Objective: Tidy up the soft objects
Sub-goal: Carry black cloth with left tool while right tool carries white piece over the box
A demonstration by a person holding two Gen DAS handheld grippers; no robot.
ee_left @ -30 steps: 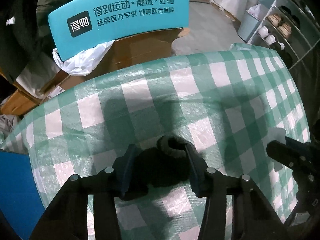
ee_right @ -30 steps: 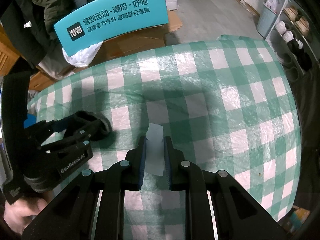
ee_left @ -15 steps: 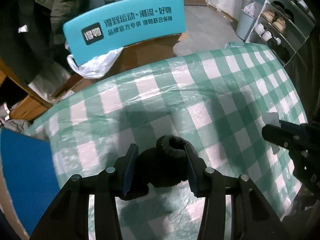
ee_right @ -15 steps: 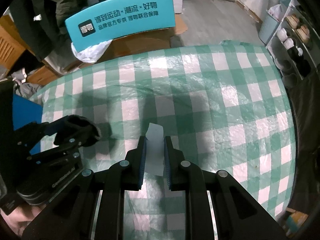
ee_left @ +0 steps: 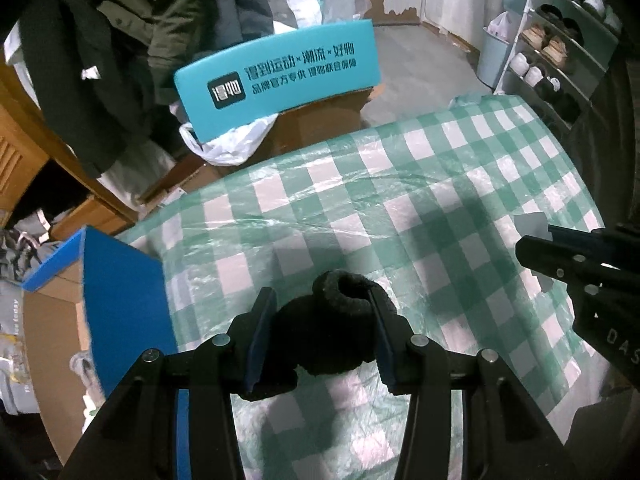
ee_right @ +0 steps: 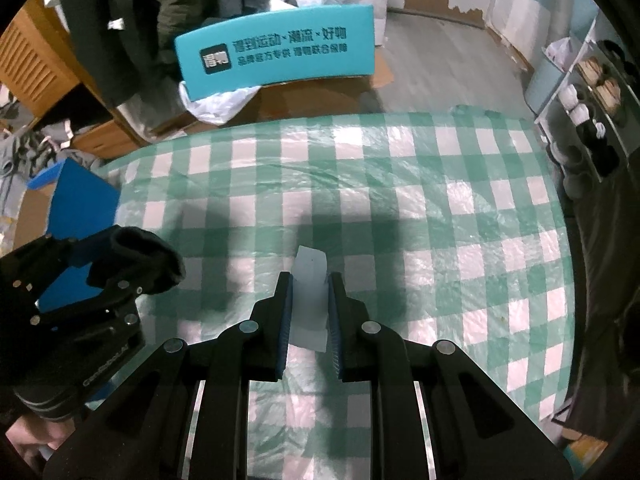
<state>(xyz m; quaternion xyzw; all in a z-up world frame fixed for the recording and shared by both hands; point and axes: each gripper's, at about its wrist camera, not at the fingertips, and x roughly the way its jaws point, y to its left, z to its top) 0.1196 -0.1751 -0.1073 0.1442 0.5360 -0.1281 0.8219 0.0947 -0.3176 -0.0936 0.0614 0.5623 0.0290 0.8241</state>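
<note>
We are holding a black rolled sock (ee_left: 334,328) clamped between the blue pads of our left gripper (ee_left: 320,334), its cuffed opening pointing away from us, above the table with the green-and-white checked cloth (ee_left: 420,208). Our right gripper (ee_right: 308,308) is pinching a small pale, flat piece of soft fabric or paper (ee_right: 309,300) with its jaws nearly together; the piece is sticking out past the fingertips over the same cloth. Both tools are pointing steeply down at the table. A blue box (ee_left: 120,304) is sitting just beside the table's left edge, and a teal sign with printed characters (ee_left: 280,80) is standing beyond the far edge among cardboard boxes.
</note>
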